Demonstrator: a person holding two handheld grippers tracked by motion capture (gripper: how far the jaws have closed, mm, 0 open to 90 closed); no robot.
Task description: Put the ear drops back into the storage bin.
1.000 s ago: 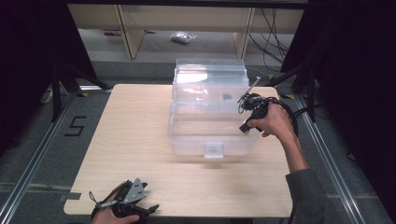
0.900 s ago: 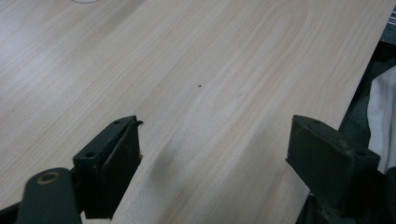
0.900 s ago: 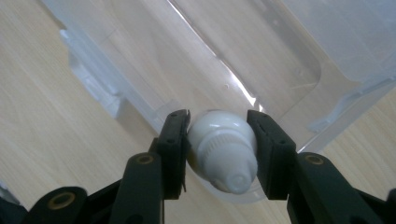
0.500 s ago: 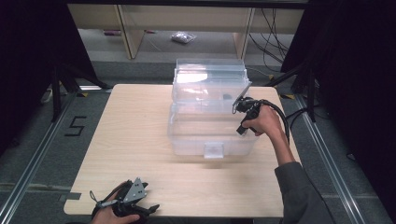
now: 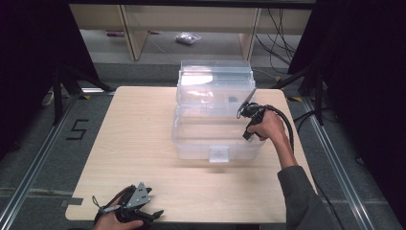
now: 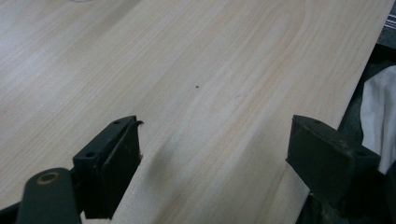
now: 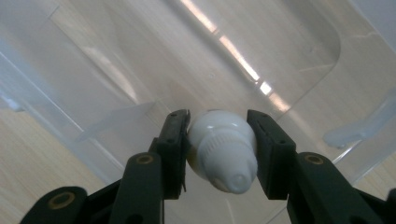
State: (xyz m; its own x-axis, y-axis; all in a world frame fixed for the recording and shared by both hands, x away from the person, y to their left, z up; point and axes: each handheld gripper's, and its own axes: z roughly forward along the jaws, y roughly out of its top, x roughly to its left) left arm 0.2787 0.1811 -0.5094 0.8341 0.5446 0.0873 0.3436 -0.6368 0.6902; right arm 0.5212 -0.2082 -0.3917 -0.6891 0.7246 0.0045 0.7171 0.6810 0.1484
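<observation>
White bulb [image 7: 223, 151] lowered into box [image 5: 191, 143].

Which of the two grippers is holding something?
The right gripper, over the clear box: it squeezes a white bulb. The left gripper is open, empty.

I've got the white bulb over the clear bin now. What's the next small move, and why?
Probably lower it a little further, then open the jaws. The right gripper is shut on the white bulb, which hangs inside the bin above its clear floor, so letting go now would likely drop it. The left gripper rests open at the table's near edge.
</observation>
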